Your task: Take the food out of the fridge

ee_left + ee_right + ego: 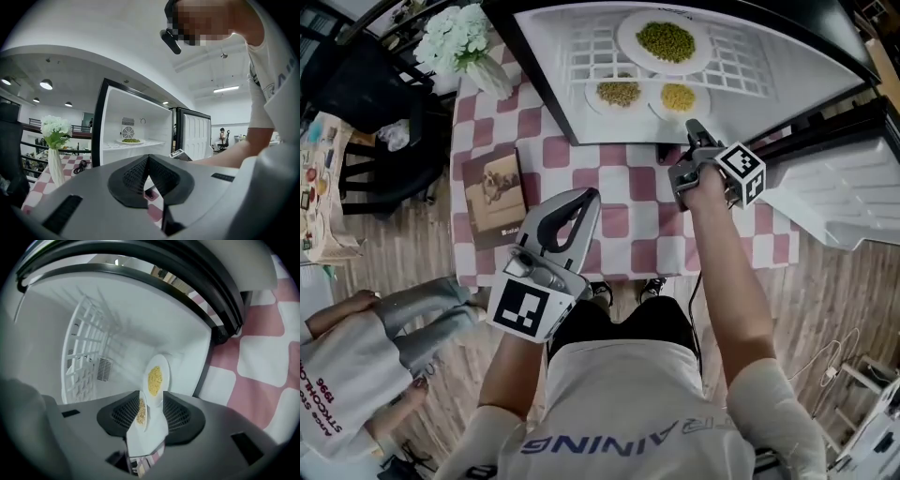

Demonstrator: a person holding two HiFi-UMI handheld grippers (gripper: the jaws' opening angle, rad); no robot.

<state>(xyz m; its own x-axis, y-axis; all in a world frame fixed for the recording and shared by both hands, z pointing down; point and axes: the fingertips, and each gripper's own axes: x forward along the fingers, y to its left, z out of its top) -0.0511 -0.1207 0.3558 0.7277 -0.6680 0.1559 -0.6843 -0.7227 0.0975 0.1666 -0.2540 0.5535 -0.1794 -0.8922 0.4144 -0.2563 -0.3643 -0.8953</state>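
Checkered tablecloth [623,187] spread under open fridge [546,47]. Right gripper [696,131] held at fridge mouth, jaws parted, nothing gripped. Plate of yellow corn [678,97] seen just ahead, plate of brown grain [619,93] beside it, plate of green peas [666,41] set deeper in. Left gripper [588,197] held back near table edge, jaws closed, empty.

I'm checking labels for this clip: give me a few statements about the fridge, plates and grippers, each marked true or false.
1. The small white plate of yellow food sits inside the open white fridge. True.
2. The large white plate of green food stands on the red-and-white checked tablecloth. False: it rests on the white wire shelf in the fridge.
3. The left gripper is shut, nothing between its jaws. True.
4. The right gripper clamps the yellow-food plate. False: its jaws stand apart, not pressing on it.
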